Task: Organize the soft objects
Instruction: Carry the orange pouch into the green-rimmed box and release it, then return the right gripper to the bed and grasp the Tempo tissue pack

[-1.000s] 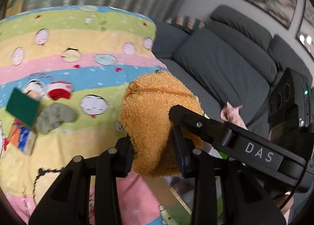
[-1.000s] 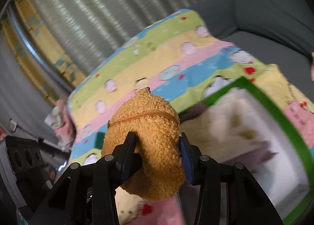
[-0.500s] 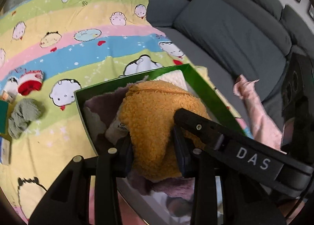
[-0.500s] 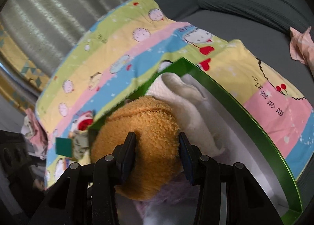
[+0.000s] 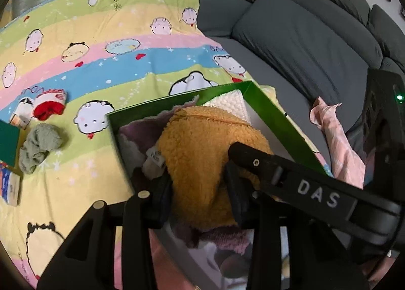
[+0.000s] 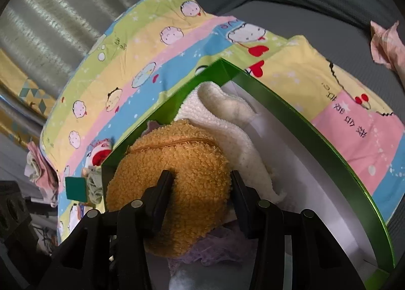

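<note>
A fuzzy orange zip pouch [image 5: 202, 143] rests in the green-rimmed box [image 5: 273, 117] on purple cloth [image 5: 141, 130], next to a white fleece [image 5: 227, 102]. My left gripper [image 5: 200, 196] has the pouch between its pads; its jaws are opening, though both pads still touch the fuzz. In the right wrist view, my right gripper [image 6: 201, 188] holds the same pouch [image 6: 177, 163]. Its left pad dents the fuzz while its jaws ease open slightly. The box rim [image 6: 291, 110] and the fleece [image 6: 227, 117] lie beyond it.
The box sits on a striped cartoon blanket [image 5: 114, 62]. To its left lie a grey-green sock [image 5: 40, 145], a red-and-white sock [image 5: 50, 105] and a dark green card [image 5: 7, 143]. A pink cloth [image 5: 339, 143] lies on the grey sofa [image 5: 303, 44] at right.
A second ago both grippers held the pouch above the blanket; they have since lowered it into the green box. In the last half second the left jaws have spread slightly.
</note>
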{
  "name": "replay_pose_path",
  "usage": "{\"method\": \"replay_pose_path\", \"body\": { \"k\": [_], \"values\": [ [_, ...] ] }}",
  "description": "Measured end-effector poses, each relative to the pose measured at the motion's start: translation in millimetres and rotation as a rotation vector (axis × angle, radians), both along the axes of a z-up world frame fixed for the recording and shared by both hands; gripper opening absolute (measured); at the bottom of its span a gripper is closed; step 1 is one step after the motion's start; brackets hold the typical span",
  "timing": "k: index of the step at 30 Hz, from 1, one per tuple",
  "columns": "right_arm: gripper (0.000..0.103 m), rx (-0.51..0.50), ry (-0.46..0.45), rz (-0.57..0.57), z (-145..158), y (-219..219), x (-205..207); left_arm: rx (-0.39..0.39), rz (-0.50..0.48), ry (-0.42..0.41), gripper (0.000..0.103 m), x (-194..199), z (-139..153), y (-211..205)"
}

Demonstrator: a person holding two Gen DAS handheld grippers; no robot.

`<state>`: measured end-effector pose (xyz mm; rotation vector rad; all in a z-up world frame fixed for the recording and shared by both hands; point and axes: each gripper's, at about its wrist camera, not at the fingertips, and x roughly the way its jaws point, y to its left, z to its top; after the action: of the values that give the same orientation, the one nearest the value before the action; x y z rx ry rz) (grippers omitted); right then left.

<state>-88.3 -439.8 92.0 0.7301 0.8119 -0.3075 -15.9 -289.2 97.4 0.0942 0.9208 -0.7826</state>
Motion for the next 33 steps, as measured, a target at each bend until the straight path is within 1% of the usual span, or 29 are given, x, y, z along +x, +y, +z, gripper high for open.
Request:
{"method": "replay_pose_path", "body": {
  "k": [1,2,4,6,8,10,12,13,15,17,21,23,25,28,31,33],
  "values": [
    [0.054,-0.017,-0.003,-0.004,3,2,-2,-0.008,0.003,-0.007,0.043,-3,4,4],
    [0.057,-0.040,-0.005,-0.012,7,4,-5,-0.015,0.003,-0.015,0.052,-6,7,7],
    [0.063,-0.074,0.000,-0.040,13,6,-12,-0.041,0.016,-0.043,0.065,-14,15,18],
    [0.067,-0.106,-0.014,-0.064,20,9,-17,-0.066,0.020,-0.057,0.067,-20,22,28],
    [0.071,-0.131,-0.038,-0.076,27,13,-22,-0.097,0.029,-0.066,0.074,-27,29,42],
    [0.081,-0.142,-0.066,-0.084,34,17,-25,-0.126,0.048,-0.069,0.077,-31,37,58],
    [0.086,-0.155,-0.093,-0.086,40,22,-28,-0.156,0.078,-0.071,0.083,-34,43,79],
    [0.086,-0.167,-0.111,-0.081,44,27,-29,-0.166,0.091,-0.072,0.086,-35,45,87],
    [0.088,-0.182,-0.141,-0.066,50,35,-30,-0.183,0.127,-0.077,0.087,-37,47,108],
    [0.090,-0.190,-0.175,-0.047,56,44,-30,-0.175,0.167,-0.083,0.087,-38,46,130],
    [0.091,-0.198,-0.216,0.003,64,66,-27,-0.116,0.277,-0.102,0.087,-34,37,180],
    [0.091,-0.211,-0.227,0.037,67,78,-22,-0.079,0.356,-0.116,0.087,-30,29,210],
    [0.092,-0.212,-0.241,0.077,69,93,-15,-0.066,0.429,-0.115,0.087,-24,18,240],
    [0.092,-0.198,-0.259,0.151,68,120,-1,-0.085,0.531,-0.096,0.087,-18,1,278],
    [0.092,-0.176,-0.256,0.235,63,149,16,-0.063,0.639,-0.054,0.087,-10,-15,310],
    [0.092,-0.147,-0.243,0.316,57,174,34,-0.061,0.683,-0.033,0.087,-7,-18,326]
  ]
}}
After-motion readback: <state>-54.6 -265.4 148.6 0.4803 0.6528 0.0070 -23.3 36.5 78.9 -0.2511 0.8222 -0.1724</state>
